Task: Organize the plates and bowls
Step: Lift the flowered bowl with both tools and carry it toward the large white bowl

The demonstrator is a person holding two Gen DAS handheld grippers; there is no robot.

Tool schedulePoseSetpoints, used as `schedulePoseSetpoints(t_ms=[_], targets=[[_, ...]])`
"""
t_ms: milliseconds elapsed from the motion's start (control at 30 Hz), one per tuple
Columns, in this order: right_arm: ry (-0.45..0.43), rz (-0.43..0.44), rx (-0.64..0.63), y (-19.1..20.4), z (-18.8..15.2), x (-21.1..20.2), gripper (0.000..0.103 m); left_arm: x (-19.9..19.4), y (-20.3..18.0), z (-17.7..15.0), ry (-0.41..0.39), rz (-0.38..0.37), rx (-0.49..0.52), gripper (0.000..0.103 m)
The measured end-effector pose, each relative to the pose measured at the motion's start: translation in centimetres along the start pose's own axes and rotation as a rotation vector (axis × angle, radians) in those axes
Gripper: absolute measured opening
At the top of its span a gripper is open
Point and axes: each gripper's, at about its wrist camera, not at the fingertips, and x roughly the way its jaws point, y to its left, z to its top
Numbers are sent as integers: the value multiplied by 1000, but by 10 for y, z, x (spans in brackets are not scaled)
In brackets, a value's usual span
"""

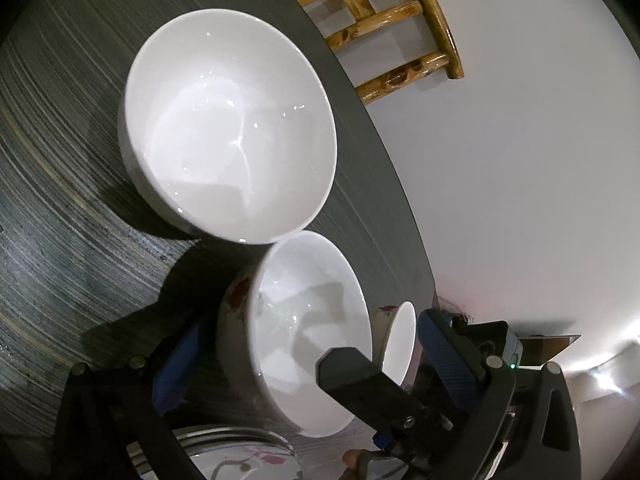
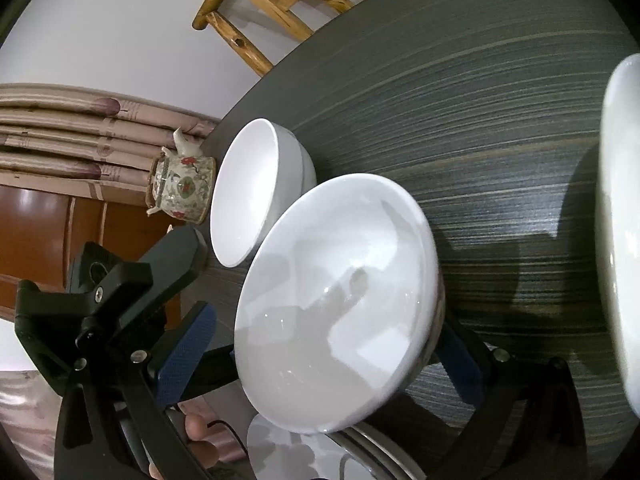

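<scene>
Left gripper [image 1: 304,360]: jaws stood wide, blue-padded fingers [image 1: 172,364] either side of the small bowl, apart from its wall as far as could be seen.
Right gripper [image 2: 332,344]: jaws wide around the same bowl; whether its pads [image 2: 188,356] touched could not be told.
Table [image 1: 60,208]: dark, round, streaked grain; every dish sat relative to its near edge.
Large bowl [image 1: 230,124]: plain glossy white, deep, empty, upright on the table further in from that edge.
Small bowl [image 1: 304,332]: glossy white inside, reddish flower marks on its outer wall, empty, nearest the edge, just beside the large bowl.
Third bowl [image 2: 256,192]: white, empty, beside the small bowl, close to the table's rim.
Plate [image 1: 240,460]: metal-rimmed, pink blossom pattern, at the very edge below the small bowl.
Teapot [image 2: 182,188]: floral, off beyond the table.
Chair [image 1: 384,28]: bamboo, past the table's far side.
Writing: none readable.
</scene>
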Motion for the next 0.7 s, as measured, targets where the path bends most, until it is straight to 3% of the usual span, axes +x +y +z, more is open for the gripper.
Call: schedulePoseSetpoints(t_ms=[367, 567, 700], targets=[[-24, -25, -61, 3, -1, -4, 103, 2, -1, -5, 24, -11, 15, 103], [-13, 3, -14, -8, 0, -5, 103, 2, 0, -2, 30, -44, 12, 103], [3, 18, 23, -16, 0, -2, 103, 7, 5, 1, 36, -16, -15, 103]])
